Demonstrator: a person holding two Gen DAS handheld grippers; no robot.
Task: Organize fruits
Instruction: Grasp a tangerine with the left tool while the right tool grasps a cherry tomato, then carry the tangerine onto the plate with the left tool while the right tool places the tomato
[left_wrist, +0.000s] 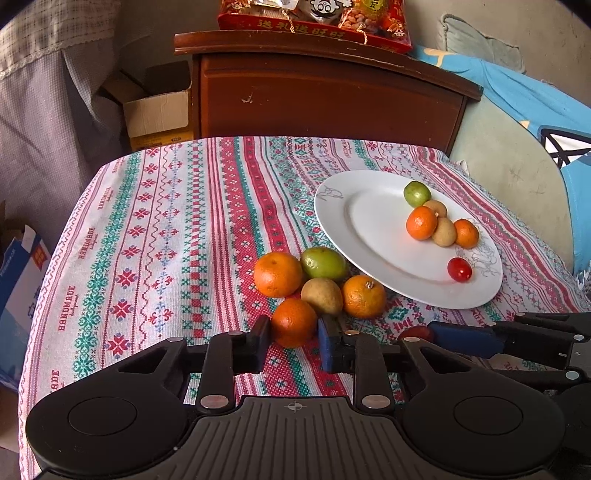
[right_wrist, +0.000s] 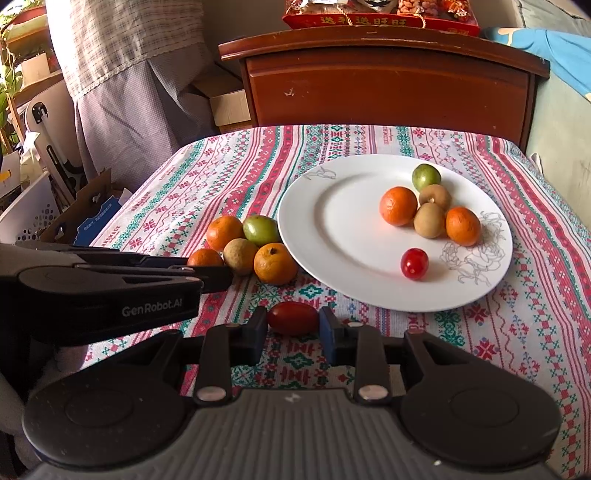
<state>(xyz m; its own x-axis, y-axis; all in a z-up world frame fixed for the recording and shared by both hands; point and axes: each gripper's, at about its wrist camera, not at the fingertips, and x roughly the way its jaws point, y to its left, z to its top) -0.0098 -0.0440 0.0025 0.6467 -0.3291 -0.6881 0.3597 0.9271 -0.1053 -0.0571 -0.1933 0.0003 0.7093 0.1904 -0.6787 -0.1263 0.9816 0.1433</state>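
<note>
A white plate (left_wrist: 332, 206) (right_wrist: 314, 229) on the patterned tablecloth holds two oranges, two brown fruits, a green fruit and a cherry tomato (right_wrist: 414, 263). Beside the plate's near left rim lies a cluster of loose fruit: oranges, a green fruit (left_wrist: 323, 262) and a brown fruit (left_wrist: 322, 295). My left gripper (left_wrist: 293, 341) has its jaws against both sides of the nearest orange (left_wrist: 293, 321) on the cloth. My right gripper (right_wrist: 293, 326) has its jaws against a red oblong tomato (right_wrist: 293, 318) on the cloth, in front of the plate.
A dark wooden cabinet (left_wrist: 325, 96) with a red snack pack on top stands behind the table. Cardboard boxes (left_wrist: 155, 107) sit at the left, a blue and green cushion (left_wrist: 517, 122) at the right. The left gripper's body (right_wrist: 103, 291) crosses the right wrist view.
</note>
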